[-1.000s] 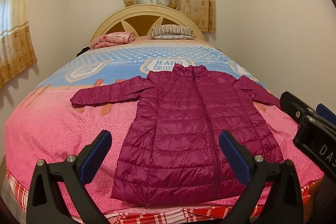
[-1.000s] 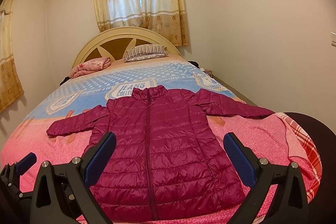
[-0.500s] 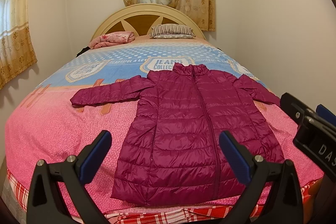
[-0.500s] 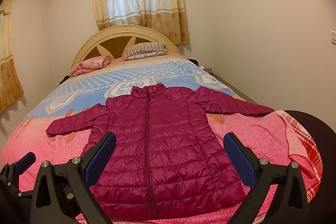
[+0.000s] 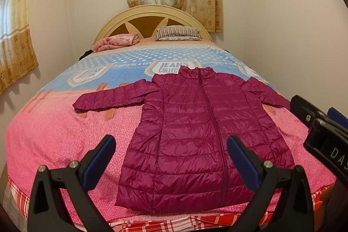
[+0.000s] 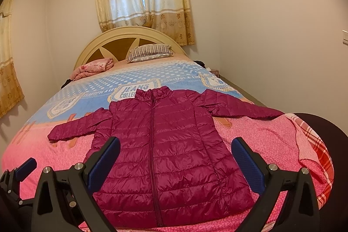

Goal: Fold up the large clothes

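A magenta quilted puffer jacket (image 5: 195, 127) lies flat and zipped on the bed, front up, collar toward the headboard, both sleeves spread sideways; it also shows in the right wrist view (image 6: 165, 153). My left gripper (image 5: 171, 158) is open and empty, held above the jacket's hem near the foot of the bed. My right gripper (image 6: 176, 158) is open and empty too, above the hem. The right gripper's body shows at the right edge of the left wrist view (image 5: 322, 134); the left gripper's finger shows at the lower left of the right wrist view (image 6: 24, 166).
The bed (image 5: 54, 134) has a pink and blue cover. A striped pillow (image 5: 177, 33) and a folded pink blanket (image 5: 117, 41) lie by the cream headboard (image 5: 150, 19). Walls stand close on both sides. A red plaid sheet (image 6: 319, 145) shows at the bed's right corner.
Both grippers have drifted slightly; the view tilts a little upward. The jacket has not moved.
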{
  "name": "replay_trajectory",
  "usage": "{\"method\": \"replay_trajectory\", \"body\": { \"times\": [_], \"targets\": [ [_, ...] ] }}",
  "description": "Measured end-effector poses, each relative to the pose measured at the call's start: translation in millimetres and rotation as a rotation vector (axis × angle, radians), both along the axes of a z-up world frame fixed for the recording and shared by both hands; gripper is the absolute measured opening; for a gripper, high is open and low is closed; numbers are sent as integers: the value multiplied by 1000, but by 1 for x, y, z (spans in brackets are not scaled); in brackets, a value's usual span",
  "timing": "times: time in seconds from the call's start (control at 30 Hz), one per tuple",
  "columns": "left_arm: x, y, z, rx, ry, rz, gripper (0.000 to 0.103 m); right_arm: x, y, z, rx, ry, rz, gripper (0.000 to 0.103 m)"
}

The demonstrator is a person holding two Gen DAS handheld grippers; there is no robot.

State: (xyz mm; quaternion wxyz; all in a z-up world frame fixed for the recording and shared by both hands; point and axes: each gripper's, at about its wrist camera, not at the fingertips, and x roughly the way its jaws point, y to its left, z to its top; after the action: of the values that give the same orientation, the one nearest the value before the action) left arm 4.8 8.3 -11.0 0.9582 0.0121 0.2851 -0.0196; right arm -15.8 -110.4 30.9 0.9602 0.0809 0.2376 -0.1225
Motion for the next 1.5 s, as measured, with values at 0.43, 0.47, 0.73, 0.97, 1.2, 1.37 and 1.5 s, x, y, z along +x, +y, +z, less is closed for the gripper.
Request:
{"method": "replay_trajectory", "body": {
  "times": [0.43,0.47,0.73,0.97,1.2,1.37,1.5],
  "targets": [
    [0,-1,-1,2,4,-4,103,0,-1,-2,-1,6,-2,102],
    [0,-1,-1,2,6,-4,103,0,-2,-2,-1,8,-2,102],
    [11,0,-4,3,18,6,103,10,-1,-6,-4,28,-2,102],
    [27,-2,-5,12,14,4,103,25,-2,-9,-10,49,-2,102],
    [63,-2,-12,-9,30,-10,103,60,-15,-18,-18,81,-17,102],
    [107,12,-21,-104,86,-75,103,95,-51,-34,33,134,-30,102],
    [148,31,-31,-202,85,-93,103,111,-112,-44,51,151,-123,102]
  ]
}}
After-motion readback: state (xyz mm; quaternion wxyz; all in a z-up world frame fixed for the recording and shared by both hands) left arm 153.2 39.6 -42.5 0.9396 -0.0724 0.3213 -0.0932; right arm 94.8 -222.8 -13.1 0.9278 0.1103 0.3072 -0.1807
